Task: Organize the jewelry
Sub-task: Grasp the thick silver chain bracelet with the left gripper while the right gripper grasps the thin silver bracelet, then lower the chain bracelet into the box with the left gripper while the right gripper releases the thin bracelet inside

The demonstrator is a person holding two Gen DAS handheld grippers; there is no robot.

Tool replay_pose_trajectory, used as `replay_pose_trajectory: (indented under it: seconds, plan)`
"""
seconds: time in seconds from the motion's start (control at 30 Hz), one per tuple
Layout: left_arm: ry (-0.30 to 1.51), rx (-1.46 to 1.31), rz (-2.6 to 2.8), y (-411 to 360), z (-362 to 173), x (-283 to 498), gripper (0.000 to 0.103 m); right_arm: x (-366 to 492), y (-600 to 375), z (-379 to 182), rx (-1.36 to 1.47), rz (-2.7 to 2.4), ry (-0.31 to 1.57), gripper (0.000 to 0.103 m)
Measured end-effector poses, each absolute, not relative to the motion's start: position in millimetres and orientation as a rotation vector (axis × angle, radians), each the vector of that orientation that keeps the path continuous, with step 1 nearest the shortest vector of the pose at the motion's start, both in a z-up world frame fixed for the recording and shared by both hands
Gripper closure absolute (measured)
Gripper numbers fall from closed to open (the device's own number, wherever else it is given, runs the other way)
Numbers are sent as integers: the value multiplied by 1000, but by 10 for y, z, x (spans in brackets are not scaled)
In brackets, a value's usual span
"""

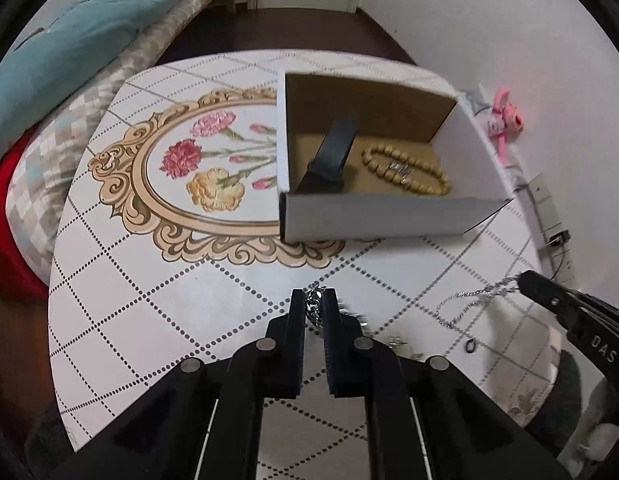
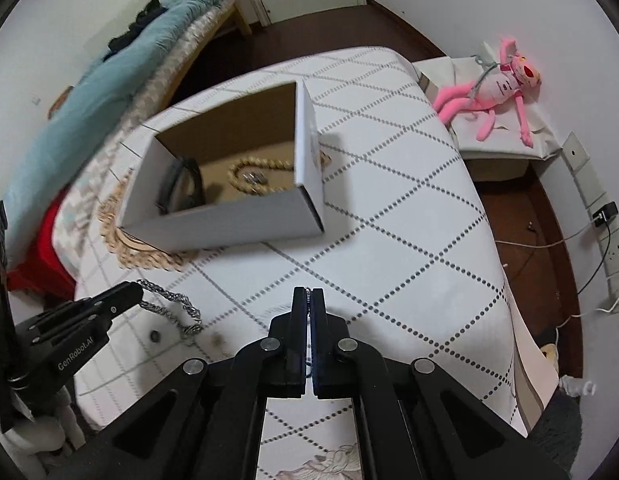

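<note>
Grippers both clamped on jewelry above the near part of the desk [image 1: 121, 312]: left gripper [image 1: 314, 300] pinching a thick silver chain [image 2: 171, 306] between nearly closed fingers, right gripper [image 2: 308, 295] closed tight on a thin silver chain [image 1: 471, 298] dangling toward the desk's near right edge. White cardboard box [image 1: 373, 216] toward the far side of the desk, holding a black strap [image 1: 333, 152] and a wooden bead bracelet [image 1: 409, 172]. Small dark ring [image 1: 470, 346] lying near the right edge.

Home bedroom, bed [image 1: 69, 92] with blanket [image 2: 121, 76], plush toy [image 2: 505, 80]
</note>
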State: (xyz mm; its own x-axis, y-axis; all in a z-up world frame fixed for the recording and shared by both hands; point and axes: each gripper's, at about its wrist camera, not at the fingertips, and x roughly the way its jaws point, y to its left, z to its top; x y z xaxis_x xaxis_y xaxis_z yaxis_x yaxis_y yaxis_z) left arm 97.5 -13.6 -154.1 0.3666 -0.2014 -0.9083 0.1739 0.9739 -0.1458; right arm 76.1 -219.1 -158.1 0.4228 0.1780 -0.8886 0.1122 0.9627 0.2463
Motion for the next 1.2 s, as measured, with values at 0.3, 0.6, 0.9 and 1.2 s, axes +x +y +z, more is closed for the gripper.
replay_pose_trajectory:
  seconds: [0.3, 0.6, 0.9, 1.2]
  plan:
    - [1104, -78, -304, -141, -1089, 922, 97, 785, -2109, -1191, 323, 132, 1089, 102]
    - [1007, -136, -393, -205, -439, 1158, 98, 1049, -2121, -494, 345, 232, 986, 102]
    - [996, -105, -377, -299, -320, 1918, 98, 1794, -2020, -434, 282, 224, 1011, 102]
    - [1115, -60, -319, -308, -822, 2542, 97, 2408, -1962, -934, 236, 170, 1132, 102]
